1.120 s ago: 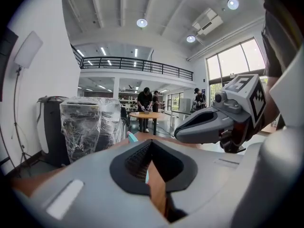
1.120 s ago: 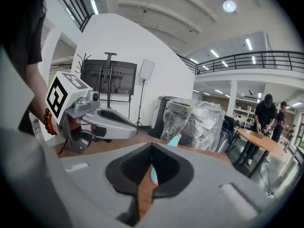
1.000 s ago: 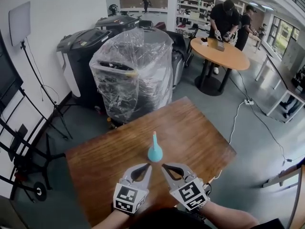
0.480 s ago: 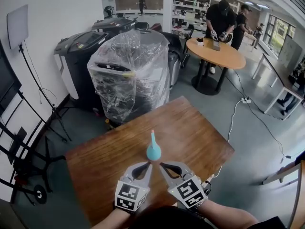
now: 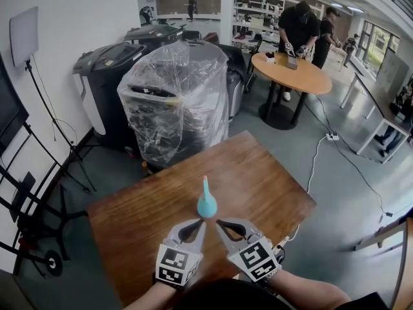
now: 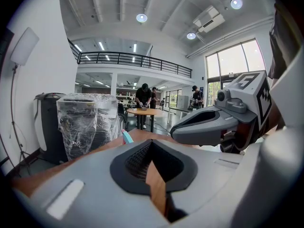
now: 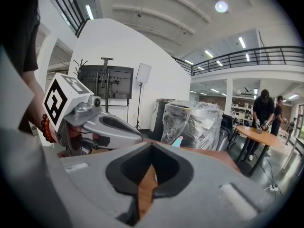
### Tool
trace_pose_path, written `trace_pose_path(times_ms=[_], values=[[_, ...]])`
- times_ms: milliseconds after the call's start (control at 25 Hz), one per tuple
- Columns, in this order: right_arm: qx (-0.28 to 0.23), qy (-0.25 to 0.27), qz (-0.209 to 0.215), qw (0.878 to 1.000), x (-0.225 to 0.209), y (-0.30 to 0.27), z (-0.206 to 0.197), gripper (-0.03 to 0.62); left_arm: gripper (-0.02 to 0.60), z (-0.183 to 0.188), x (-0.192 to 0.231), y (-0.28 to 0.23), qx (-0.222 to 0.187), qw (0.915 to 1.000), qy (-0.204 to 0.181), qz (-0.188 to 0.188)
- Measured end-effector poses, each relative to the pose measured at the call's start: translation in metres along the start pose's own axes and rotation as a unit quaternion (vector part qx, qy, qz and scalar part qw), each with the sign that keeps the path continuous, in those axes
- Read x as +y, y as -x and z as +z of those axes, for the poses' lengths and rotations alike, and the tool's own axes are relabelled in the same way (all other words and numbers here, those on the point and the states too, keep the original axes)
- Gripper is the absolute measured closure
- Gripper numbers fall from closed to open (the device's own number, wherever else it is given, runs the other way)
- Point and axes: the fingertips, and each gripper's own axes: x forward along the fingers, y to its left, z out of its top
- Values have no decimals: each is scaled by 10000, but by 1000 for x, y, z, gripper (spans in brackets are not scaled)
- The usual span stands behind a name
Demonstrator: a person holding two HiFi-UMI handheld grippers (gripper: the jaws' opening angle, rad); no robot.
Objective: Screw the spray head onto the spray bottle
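In the head view a wooden table (image 5: 258, 179) fills the lower middle of the frame. The teal spray bottle (image 5: 206, 203) stands upright on it near the centre, round at the base with a thin stem rising from the top. Below it, at the bottom of the frame, the left gripper (image 5: 202, 223) and the right gripper (image 5: 218, 223) lie side by side with their tips angled in toward each other. The tips sit just beneath the bottle's base, and whether either one touches it cannot be told from this view. Both claws are pressed together with nothing pinched between the pads. The left gripper view shows the left gripper (image 6: 151, 144) with its jaws meeting along one seam over the wood. The bottle (image 6: 127, 137) shows there only as a teal sliver just past the tip, and the right gripper (image 6: 213, 127) crosses the right of the frame. The right gripper view shows the right gripper (image 7: 152, 147) closed the same way, with the bottle's top (image 7: 177, 141) peeking over it and the left gripper (image 7: 102, 125) at the left. Beyond the table, in the upper middle of the head view, stands a plastic-wrapped machine (image 5: 174, 95). A dark copier (image 5: 106, 76) is to its left, and at upper right two people stand at a round table (image 5: 303, 77).
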Motion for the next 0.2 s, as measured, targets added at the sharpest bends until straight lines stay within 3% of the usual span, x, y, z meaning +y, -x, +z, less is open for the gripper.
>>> trace_pose_path(times_ms=[200], values=[[4, -10, -4, 10000, -1, -1, -2, 603, 568, 0, 1, -2, -4, 10000, -6, 0]])
